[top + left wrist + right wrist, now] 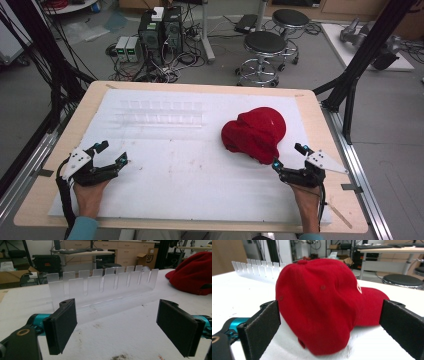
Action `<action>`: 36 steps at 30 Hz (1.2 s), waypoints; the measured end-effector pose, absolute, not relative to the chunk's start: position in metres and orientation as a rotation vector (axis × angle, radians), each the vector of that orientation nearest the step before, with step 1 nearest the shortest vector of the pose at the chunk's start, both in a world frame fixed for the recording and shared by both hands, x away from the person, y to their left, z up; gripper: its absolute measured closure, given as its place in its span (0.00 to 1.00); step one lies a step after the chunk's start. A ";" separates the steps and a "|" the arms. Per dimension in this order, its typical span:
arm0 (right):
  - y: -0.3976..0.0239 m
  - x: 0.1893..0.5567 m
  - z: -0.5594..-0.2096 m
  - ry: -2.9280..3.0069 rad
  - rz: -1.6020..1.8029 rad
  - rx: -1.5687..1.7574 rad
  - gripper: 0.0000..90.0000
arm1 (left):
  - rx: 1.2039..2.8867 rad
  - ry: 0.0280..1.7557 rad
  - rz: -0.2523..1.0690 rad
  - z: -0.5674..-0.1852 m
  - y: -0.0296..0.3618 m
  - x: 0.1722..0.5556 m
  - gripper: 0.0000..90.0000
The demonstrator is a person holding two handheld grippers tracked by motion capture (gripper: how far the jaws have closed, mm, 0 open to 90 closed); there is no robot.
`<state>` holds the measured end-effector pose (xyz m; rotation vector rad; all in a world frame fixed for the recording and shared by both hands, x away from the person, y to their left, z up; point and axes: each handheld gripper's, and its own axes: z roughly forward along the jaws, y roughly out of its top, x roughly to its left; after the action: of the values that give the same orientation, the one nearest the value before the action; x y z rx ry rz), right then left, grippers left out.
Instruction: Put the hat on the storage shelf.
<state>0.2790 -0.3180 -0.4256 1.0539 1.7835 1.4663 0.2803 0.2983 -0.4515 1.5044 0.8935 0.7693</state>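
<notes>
a red cap [255,132] sits right of centre on my white table [175,175], a clear slotted rack [160,112] lying well apart toward the far left. my right gripper [289,156] rests just beside the cap, fingers spread; my left gripper [111,152] rests near-left, fingers also spread and empty.

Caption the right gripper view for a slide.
Open right gripper facing a red cap on the white table, clear slotted rack behind.

The cap [319,305] is red with a small white mark, perhaps a logo. The rack [100,286] is frosted clear; the desk [170,170] white with tan edges.
</notes>
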 end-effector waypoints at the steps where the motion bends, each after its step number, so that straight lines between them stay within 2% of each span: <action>1: -0.318 0.282 -0.421 1.810 1.453 1.049 0.03 | 1.505 0.894 0.769 -0.451 0.298 0.280 0.19; 11: -0.307 0.311 -0.392 1.970 1.358 0.928 0.03 | 1.502 0.893 0.768 -0.452 0.299 0.280 0.19; 22: -0.299 0.341 -0.390 2.148 1.239 0.906 0.09 | 1.499 0.895 0.767 -0.452 0.299 0.280 0.19; 24: -0.299 0.344 -0.391 2.164 1.216 0.911 0.18 | 1.499 0.896 0.768 -0.452 0.299 0.280 0.19; 29: -0.299 0.349 -0.395 2.195 1.167 0.949 0.30 | 1.498 0.897 0.767 -0.452 0.299 0.280 0.19; 34: -0.300 0.351 -0.397 2.230 1.188 0.961 0.53 | 1.497 0.899 0.767 -0.452 0.299 0.280 0.19; 35: -0.299 0.352 -0.397 2.233 1.183 0.963 0.61 | 1.498 0.897 0.767 -0.452 0.299 0.280 0.19; 36: -0.298 0.352 -0.397 2.230 1.175 0.966 0.65 | 1.498 0.897 0.767 -0.452 0.299 0.280 0.19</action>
<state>0.3515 -0.2983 -0.3970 0.9659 2.2302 1.1752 0.2804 0.2988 -0.4516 1.4978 0.8972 0.7667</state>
